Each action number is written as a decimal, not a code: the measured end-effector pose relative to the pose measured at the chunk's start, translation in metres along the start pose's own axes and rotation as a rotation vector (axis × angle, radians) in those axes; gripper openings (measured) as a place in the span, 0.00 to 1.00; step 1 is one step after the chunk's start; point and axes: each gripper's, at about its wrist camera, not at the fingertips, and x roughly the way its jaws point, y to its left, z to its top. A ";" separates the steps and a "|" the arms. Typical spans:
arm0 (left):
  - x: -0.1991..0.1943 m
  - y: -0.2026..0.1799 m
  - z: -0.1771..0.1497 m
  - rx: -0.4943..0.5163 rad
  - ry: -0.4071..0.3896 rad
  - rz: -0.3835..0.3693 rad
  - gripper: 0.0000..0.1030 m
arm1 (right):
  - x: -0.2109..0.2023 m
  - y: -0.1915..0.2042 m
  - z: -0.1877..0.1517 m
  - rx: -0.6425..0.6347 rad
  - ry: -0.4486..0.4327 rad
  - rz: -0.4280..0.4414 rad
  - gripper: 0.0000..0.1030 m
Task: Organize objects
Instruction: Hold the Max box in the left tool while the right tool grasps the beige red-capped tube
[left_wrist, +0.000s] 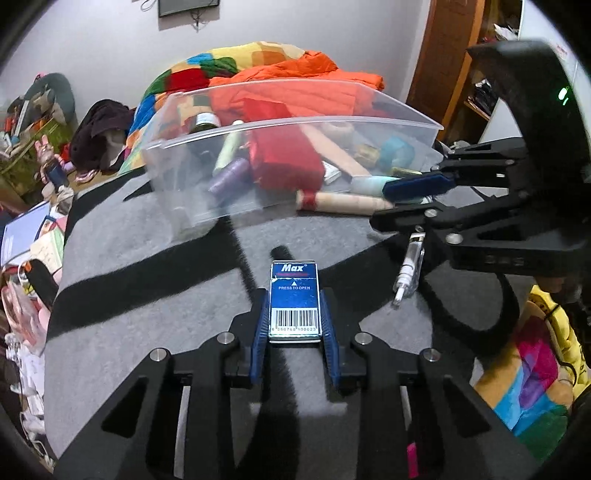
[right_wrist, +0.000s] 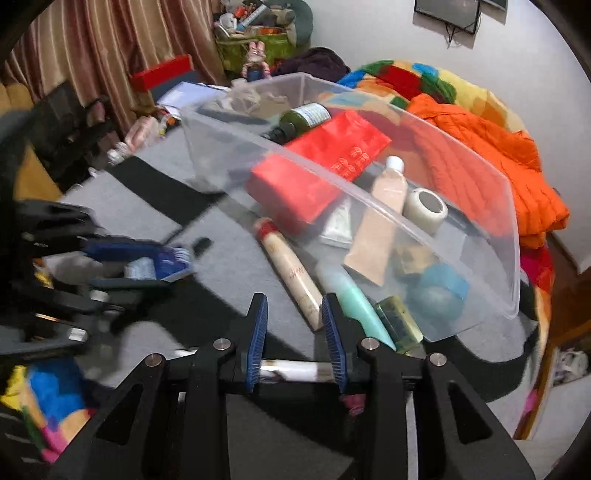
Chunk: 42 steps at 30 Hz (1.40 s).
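Observation:
My left gripper (left_wrist: 294, 301) is shut on a small blue Max box (left_wrist: 294, 299) with a barcode, held above the grey bed cover. A clear plastic bin (left_wrist: 184, 162) lies ahead, tipped on its side, holding red boxes (left_wrist: 284, 162), bottles and tubes. My right gripper (right_wrist: 294, 314) looks open; a clear tube-like thing (right_wrist: 295, 369) lies across between the bases of its fingers. In the left wrist view the right gripper (left_wrist: 402, 201) sits at the right, above a small clear bottle (left_wrist: 408, 269). The bin (right_wrist: 513, 258) also shows in the right wrist view, with a cream tube (right_wrist: 291, 273) beside it.
A grey cover with black stripes (left_wrist: 147, 302) spans the bed. An orange jacket (left_wrist: 303, 74) and a colourful blanket (left_wrist: 177, 77) lie behind the bin. Clutter and books (left_wrist: 26, 229) fill the left side. A wooden door (left_wrist: 443, 55) stands at the back right.

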 end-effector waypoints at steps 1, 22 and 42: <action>-0.002 0.001 -0.002 -0.003 -0.001 0.001 0.26 | 0.000 0.002 0.000 -0.012 -0.002 -0.007 0.30; -0.006 -0.003 -0.018 0.011 -0.056 0.052 0.49 | 0.024 0.015 0.023 -0.084 0.046 0.005 0.23; -0.040 0.008 -0.004 -0.065 -0.169 0.053 0.26 | -0.027 0.033 0.012 -0.038 -0.091 0.144 0.13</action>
